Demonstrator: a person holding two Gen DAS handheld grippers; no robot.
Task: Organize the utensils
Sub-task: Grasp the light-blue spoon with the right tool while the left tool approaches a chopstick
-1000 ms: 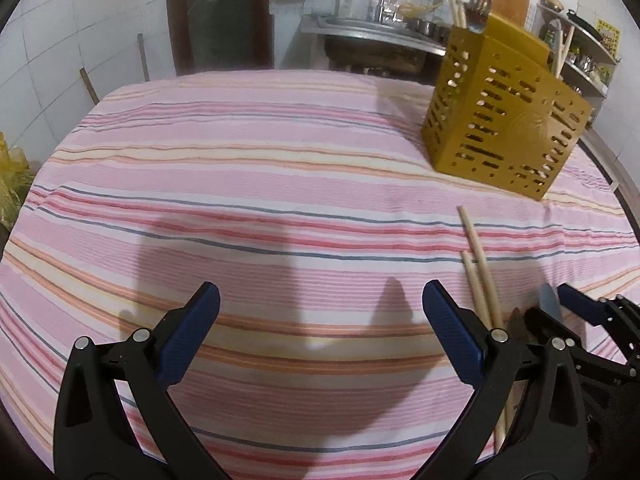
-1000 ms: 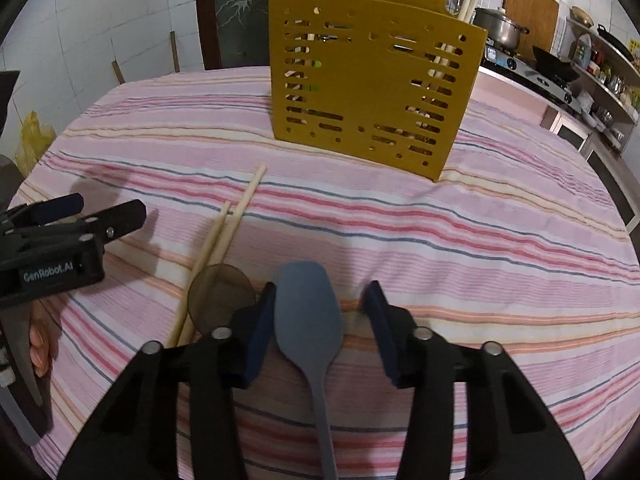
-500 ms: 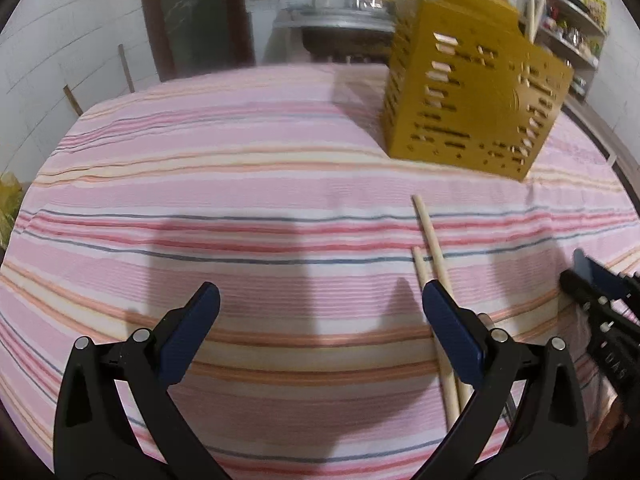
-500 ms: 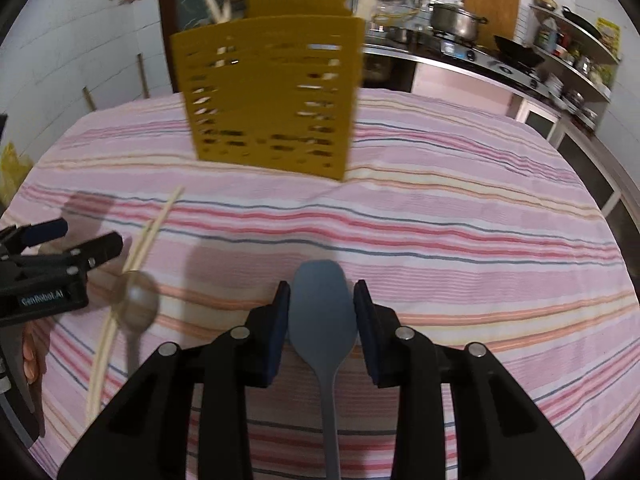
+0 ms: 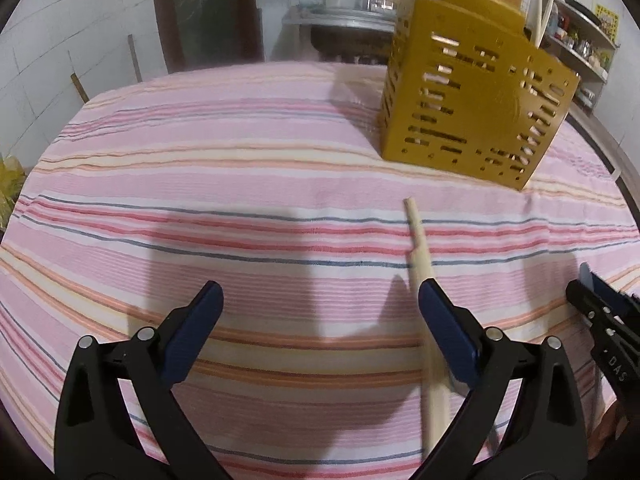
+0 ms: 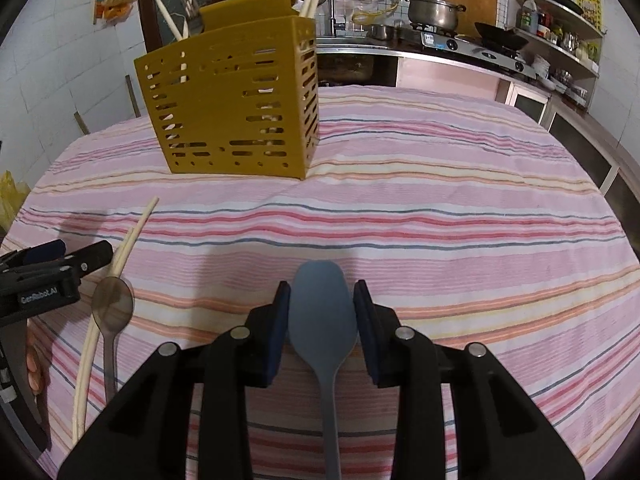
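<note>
In the right wrist view my right gripper [image 6: 321,316] is shut on the bowl of a blue spoon [image 6: 322,296], whose handle runs back between the fingers. A yellow slotted utensil holder [image 6: 232,112] stands at the far left with chopsticks and a fork in it. Two wooden chopsticks [image 6: 120,264] and a metal spoon [image 6: 113,308] lie on the cloth at the left, beside my left gripper [image 6: 80,250]. In the left wrist view my left gripper [image 5: 320,304] stands wide open and holds nothing. The chopsticks [image 5: 418,248] pass under its right finger, and the holder [image 5: 472,112] is far right.
A pink striped tablecloth [image 6: 440,208] covers the table. Behind it are a stove with a pot [image 6: 434,12], a pan, shelves of jars on the right and a tiled wall on the left. My right gripper's tip [image 5: 588,284] shows at the right edge of the left wrist view.
The right jaws have shut on the blue spoon, and the gripper has swung right, so the holder now sits further left in its view. My left gripper has slid right toward the chopsticks.
</note>
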